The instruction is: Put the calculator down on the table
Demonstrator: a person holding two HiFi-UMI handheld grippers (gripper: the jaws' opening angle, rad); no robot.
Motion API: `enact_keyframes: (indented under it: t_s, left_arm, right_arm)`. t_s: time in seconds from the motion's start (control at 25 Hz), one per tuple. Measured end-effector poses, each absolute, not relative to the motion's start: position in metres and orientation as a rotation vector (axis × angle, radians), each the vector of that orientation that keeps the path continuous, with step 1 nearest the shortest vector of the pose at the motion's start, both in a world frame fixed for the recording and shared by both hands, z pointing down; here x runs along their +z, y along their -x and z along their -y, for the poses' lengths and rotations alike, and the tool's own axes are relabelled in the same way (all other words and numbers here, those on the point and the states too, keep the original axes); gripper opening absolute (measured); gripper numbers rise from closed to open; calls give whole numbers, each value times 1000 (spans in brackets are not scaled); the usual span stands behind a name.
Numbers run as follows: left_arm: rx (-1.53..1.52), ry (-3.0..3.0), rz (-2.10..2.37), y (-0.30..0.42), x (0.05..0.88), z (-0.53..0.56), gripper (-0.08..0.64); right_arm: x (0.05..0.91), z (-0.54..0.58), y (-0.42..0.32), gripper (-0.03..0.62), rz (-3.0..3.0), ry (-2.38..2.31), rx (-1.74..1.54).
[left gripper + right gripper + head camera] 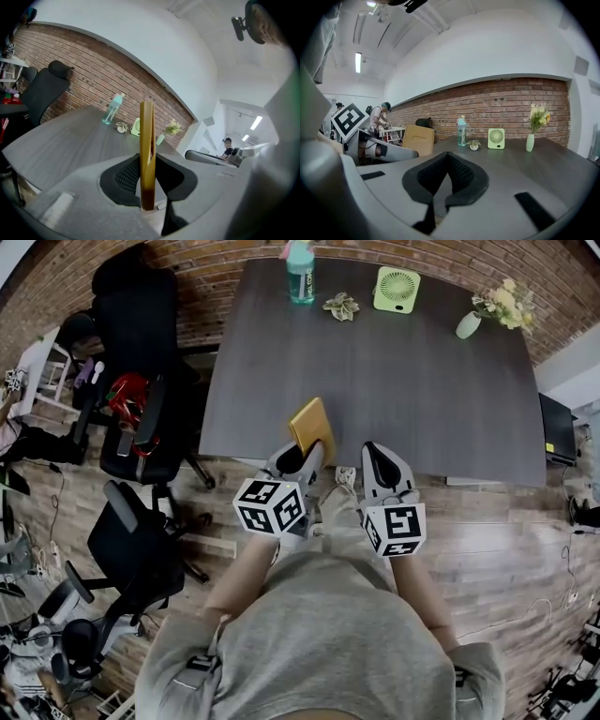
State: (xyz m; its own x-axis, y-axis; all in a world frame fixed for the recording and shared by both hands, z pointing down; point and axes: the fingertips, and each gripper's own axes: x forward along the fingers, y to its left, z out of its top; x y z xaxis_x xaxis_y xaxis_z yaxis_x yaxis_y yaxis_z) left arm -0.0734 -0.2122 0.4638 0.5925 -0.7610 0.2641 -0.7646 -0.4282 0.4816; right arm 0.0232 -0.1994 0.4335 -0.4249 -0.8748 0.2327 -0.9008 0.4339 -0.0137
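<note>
Dark grey surface (pixel 394 399) fills the top of the head view, brick wall behind it. Black office chairs (pixel 141 362) stand off its left side, on the wood floor. My L tool (pixel 307 454) & R tool (pixel 375 452) are side by side at the near edge, both pointing toward the far wall. L tool is clamped on the calculator (pixel 312 426): a flat yellow slab standing on edge btw the black pads, upper end sticking out past the tips, over the near edge of the surface and not laid down. R tool is closed w/ nothing in it, its pads meeting in a narrow V. Along the far edge, L to R: teal bottle (pixel 300 273), small potted plant (pixel 341 306), green fan (pixel 397 289), pale vase w/ yellow flowers (pixel 469 324).
</note>
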Motion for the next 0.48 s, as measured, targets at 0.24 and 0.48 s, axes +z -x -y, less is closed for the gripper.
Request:
enact_keyframes:
  t_s: [0.24,0.48]
  left_arm:
    - [41,-2229,1199,63,484,238,87]
    - [86,-2196,1191,54,502,264,87]
  right_arm:
    - [447,226,-30,2,2494,-1531,216]
    - [458,255,-39,2,2490,-1516,248]
